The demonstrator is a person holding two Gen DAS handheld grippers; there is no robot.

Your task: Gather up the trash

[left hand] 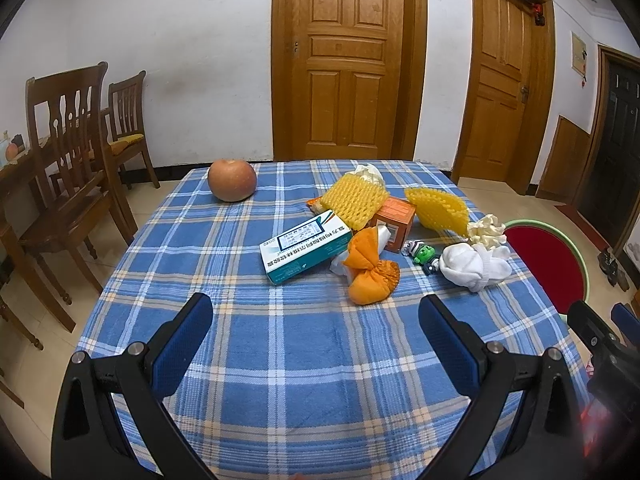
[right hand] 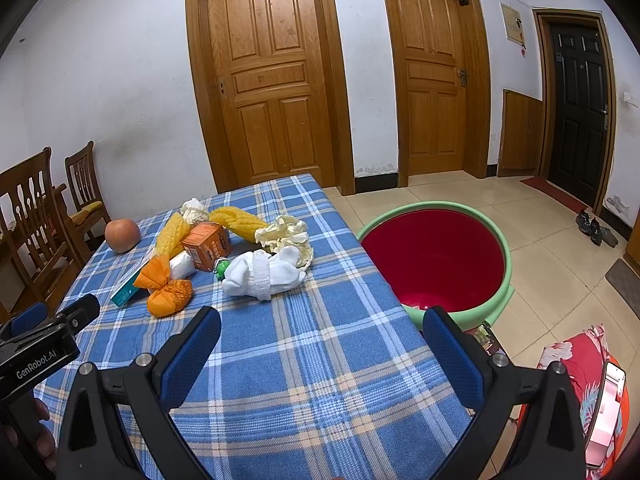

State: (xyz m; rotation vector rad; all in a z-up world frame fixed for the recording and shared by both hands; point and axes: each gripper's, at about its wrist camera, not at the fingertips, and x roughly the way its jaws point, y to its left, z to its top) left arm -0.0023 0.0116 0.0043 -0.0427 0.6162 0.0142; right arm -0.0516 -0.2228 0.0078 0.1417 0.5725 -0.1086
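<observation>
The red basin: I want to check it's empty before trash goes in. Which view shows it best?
The right wrist view: the red basin sits on the floor beside the table, its whole interior visible and apparently bare. The left wrist view catches only a cropped part.

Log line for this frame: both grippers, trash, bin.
left gripper: open, empty | right gripper: open, empty | trash pile: on checked tablecloth, untouched | red basin: on floor beside table, looks empty

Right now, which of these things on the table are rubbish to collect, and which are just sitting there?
Likely trash:
yellow foam nets
crumpled paper
orange wrapper
medicine box
orange carton
red basin, probably the bin

Likely just lying about:
apple
white socks
green toy
chairs
</observation>
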